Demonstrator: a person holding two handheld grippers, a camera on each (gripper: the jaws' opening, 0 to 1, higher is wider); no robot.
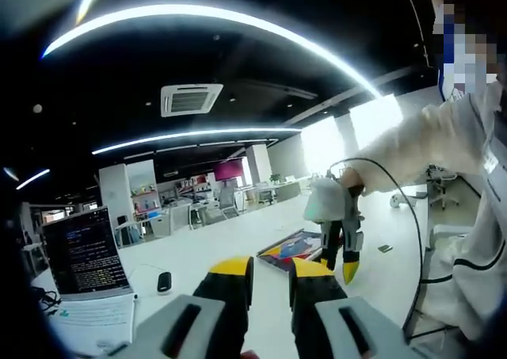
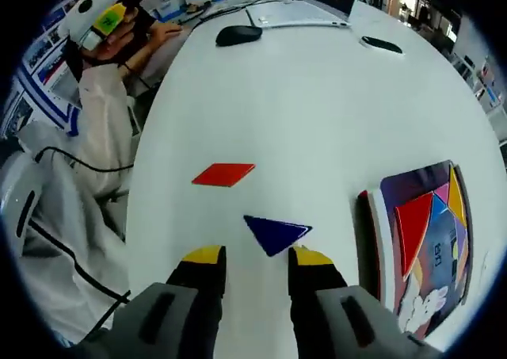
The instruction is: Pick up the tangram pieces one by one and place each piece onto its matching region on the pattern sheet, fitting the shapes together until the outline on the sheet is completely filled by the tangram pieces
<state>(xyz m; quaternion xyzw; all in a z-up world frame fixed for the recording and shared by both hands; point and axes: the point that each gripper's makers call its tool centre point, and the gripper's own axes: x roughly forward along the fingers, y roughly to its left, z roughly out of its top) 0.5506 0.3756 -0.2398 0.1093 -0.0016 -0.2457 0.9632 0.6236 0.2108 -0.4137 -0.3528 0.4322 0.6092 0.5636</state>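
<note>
On the white worktop [image 2: 317, 97], just beyond the right claw [image 2: 255, 256] — parted, holding nothing — blue triangle [image 2: 276, 232]; left claw [image 1: 272, 268] likewise parted, unladen.

My white table [image 2: 317, 97] carries a red parallelogram piece [image 2: 223, 174] and, near it, a blue triangle piece [image 2: 276, 233]. The pattern sheet [image 2: 424, 240] lies flat toward one edge. At the far end sit a black mouse [image 2: 238, 34], an open laptop [image 1: 85, 257] and a small dark object [image 2: 382, 44].
</note>
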